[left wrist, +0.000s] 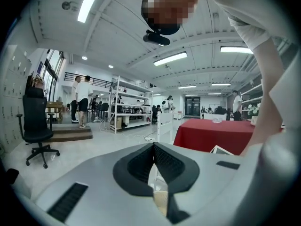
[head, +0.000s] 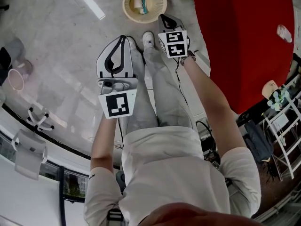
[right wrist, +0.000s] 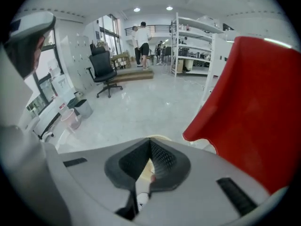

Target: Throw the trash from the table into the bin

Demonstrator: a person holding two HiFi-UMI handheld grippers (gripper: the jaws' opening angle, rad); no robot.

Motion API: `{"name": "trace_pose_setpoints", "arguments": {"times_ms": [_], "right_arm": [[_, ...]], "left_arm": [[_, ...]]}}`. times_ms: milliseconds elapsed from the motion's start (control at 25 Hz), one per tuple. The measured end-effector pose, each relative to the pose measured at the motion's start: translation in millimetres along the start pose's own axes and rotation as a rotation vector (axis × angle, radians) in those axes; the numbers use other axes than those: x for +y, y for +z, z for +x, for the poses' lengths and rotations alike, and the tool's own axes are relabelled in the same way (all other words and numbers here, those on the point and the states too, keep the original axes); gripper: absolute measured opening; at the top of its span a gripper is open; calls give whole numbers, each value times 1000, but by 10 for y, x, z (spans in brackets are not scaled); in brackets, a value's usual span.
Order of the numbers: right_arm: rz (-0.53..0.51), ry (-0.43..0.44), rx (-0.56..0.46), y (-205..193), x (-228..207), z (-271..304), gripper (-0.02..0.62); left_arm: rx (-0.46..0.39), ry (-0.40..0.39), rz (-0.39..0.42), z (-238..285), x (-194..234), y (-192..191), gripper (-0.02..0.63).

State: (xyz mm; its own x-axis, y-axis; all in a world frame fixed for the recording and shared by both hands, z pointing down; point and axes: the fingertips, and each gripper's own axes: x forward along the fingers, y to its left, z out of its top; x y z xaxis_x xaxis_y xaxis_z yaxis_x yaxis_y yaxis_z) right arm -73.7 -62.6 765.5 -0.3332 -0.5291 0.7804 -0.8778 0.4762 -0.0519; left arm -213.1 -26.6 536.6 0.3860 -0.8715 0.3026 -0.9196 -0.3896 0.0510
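Trash (head: 141,4): a white piece with a teal strip, lying inside the bin (head: 128,8).
Bin: round, cream, open-topped, standing on the pale floor (head: 61,46).
Red worktop (head: 235,41): to the right of the bin, near it.
Your right hand-held gripper (head: 162,17) (right wrist: 150,141): just beside the bin's near right rim and pointing steeply down. Its jaws are pressed together with nothing gripped.
Your left hand-held gripper (head: 123,39) (left wrist: 153,145): on your side of the bin, apart from it and a little to its left. Its jaws are fully together, holding nothing.
Your shoe (head: 148,39): on the floor on your side of the bin, between the two grippers.
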Motion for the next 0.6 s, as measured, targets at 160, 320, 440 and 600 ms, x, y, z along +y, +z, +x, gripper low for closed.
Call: {"name": "trace_pose_setpoints", "arguments": {"times_ms": [160,320,440,600], "right_arm": [[107,-17,-125,453,-60,-569,8],[196,-28,-324,1105,-61,-1347,8],[173,-26,-465,1611,47,-2044,8],[134,-20,-589,2146,249,-2772,8]], "left_arm": [[-18,-2,-6,-58,-45,324,6],[-77,-6,-25,-102,-75,843,6],[-112,-11,-24,-195,-108,1270,6],[-144,-3,12,-354,-94,1715,6]]}}
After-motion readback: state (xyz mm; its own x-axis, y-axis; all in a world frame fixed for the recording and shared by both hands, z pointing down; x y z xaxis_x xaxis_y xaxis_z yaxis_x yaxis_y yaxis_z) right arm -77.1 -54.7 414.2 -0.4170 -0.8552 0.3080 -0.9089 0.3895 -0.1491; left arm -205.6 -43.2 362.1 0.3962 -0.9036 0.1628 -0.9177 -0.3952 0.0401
